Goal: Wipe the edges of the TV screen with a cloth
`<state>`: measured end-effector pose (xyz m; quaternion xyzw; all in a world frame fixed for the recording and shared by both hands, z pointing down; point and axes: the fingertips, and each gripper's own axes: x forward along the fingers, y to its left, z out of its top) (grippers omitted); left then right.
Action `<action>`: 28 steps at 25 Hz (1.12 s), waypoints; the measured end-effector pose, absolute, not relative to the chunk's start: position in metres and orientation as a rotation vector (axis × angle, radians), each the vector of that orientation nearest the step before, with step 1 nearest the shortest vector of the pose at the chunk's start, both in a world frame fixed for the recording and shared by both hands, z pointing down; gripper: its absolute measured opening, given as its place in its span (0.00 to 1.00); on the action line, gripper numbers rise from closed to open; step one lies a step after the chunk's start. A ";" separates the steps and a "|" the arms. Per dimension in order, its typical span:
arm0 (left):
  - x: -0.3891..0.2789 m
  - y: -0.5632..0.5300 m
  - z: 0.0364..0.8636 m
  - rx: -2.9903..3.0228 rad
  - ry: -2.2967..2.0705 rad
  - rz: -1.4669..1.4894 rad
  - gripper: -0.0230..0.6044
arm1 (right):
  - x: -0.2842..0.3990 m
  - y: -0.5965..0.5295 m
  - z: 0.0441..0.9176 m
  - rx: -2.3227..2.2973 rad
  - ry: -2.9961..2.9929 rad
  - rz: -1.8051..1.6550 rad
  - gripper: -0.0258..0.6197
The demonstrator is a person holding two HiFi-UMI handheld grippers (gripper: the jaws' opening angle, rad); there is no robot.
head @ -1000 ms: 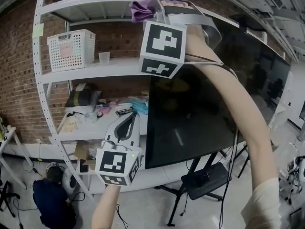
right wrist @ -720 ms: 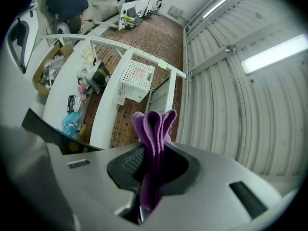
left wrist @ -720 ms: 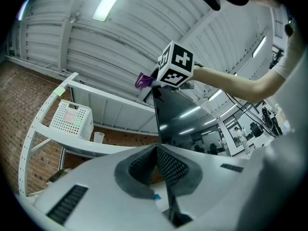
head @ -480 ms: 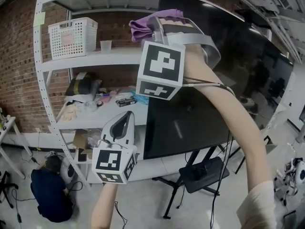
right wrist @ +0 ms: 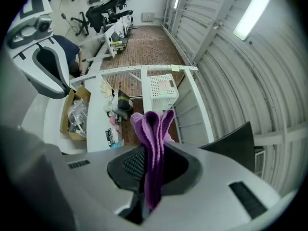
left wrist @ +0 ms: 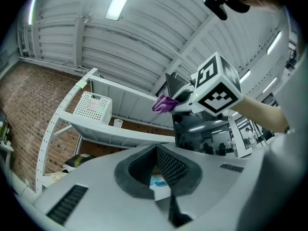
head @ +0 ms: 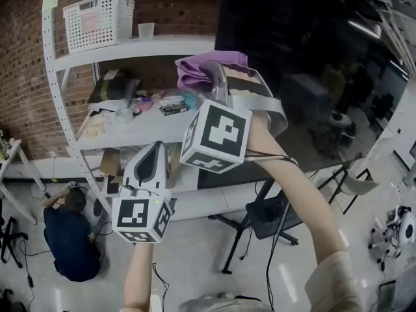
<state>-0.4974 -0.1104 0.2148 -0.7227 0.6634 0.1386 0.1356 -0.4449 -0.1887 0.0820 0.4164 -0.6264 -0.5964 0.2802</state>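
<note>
The big black TV screen point(head: 305, 64) fills the upper right of the head view, on a wheeled stand. My right gripper point(head: 213, 70) is shut on a folded purple cloth point(head: 194, 70), which is held at the screen's left edge, level with the lower shelf. In the right gripper view the cloth point(right wrist: 153, 134) sticks up out of the right gripper point(right wrist: 152, 165), with a dark TV corner point(right wrist: 231, 141) to the right. My left gripper point(head: 156, 149) hangs lower and to the left, away from the screen, shut and holding nothing. The left gripper view shows the cloth point(left wrist: 165, 103) against the TV point(left wrist: 197, 131).
White metal shelving point(head: 62, 90) stands left of the TV, carrying a white basket point(head: 97, 19), a plastic cup point(head: 146, 30) and clutter on the lower shelf. A person in dark clothes point(head: 68, 239) crouches on the floor at the left. The TV stand's legs point(head: 250, 229) spread below.
My right gripper and the cloth have come down the TV's left edge, from the top corner to about the lower shelf's height. The left gripper stays low.
</note>
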 end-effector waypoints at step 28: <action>-0.522 -0.111 0.454 -2.263 2.268 0.114 0.06 | -0.448 -0.206 0.490 0.902 -1.921 -1.002 0.12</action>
